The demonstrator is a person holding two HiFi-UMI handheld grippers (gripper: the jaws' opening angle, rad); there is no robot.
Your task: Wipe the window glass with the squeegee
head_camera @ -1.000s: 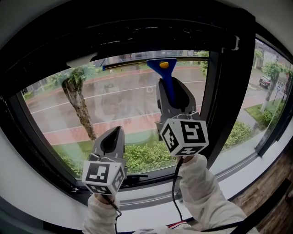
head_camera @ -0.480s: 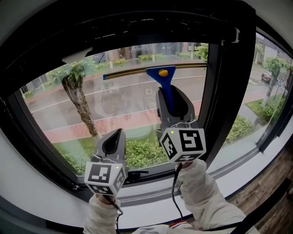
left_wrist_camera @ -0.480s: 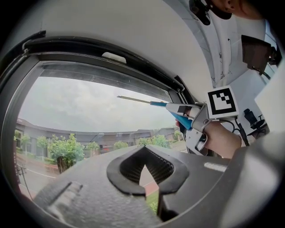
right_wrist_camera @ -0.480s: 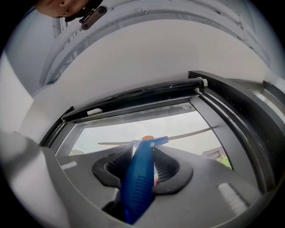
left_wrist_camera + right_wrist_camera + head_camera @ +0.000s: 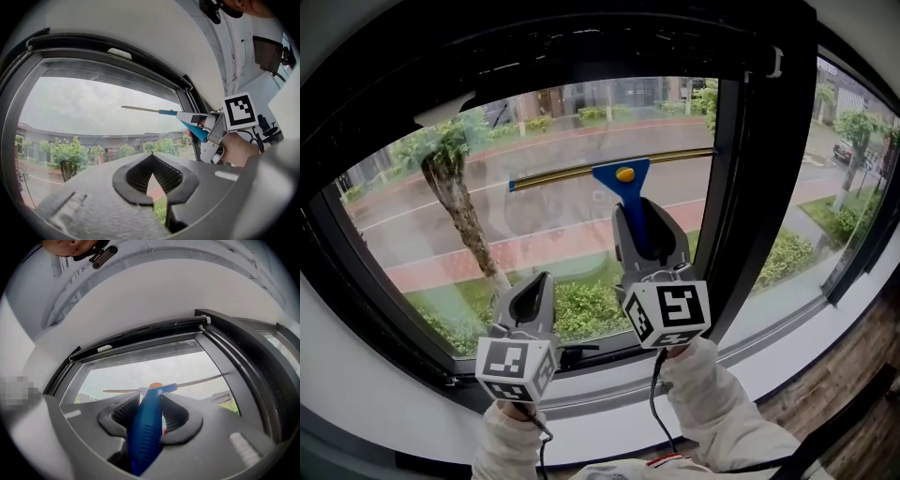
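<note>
Black-framed window glass (image 5: pixel 572 234) shows a street (image 5: pixel 412 214) and a rough-barked tree (image 5: pixel 465 223). Left claw (image 5: pixel 540 279), ribbed pads (image 5: pixel 138 174) pressed together, holds nothing. Right claw (image 5: pixel 645 214) clamps the smooth blue plastic handle of the squeegee (image 5: pixel 622 174); its thin blade lies on the glass above that claw.

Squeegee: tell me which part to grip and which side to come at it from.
Grip the blue handle, coming from below on the room side. The squeegee has its long blade crosswise across the window glass, and the handle hangs down from it, narrow enough for two jaws. The right gripper is shut on it that way.
</note>
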